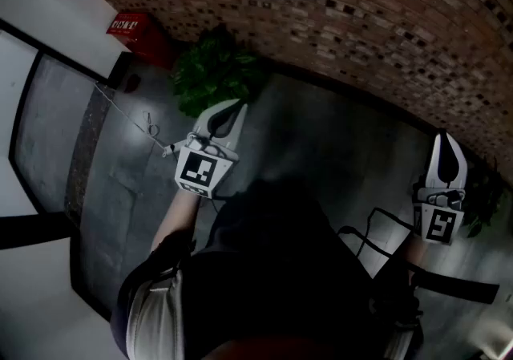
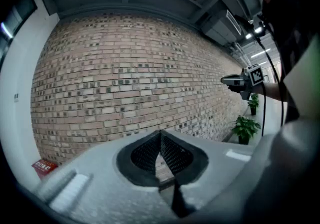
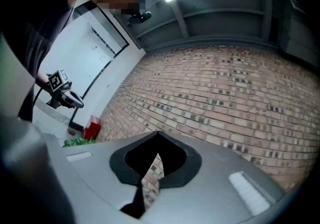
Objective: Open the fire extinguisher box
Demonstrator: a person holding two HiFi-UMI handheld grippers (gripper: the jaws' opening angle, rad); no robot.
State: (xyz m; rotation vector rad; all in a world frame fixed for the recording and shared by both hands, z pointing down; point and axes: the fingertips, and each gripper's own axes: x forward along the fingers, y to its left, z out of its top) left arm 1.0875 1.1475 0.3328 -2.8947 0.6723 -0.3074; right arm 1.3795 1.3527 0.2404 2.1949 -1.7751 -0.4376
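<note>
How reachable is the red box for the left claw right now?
Probably not yet. The red box sits low against the brick wall, well apart from the left claw, which is shut. Only the plant stands near the path; stepping closer should do it.

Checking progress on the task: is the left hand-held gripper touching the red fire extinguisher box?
No, the left hand-held gripper hangs in mid-air, well apart from the red fire extinguisher box at the foot of the brick wall.
</note>
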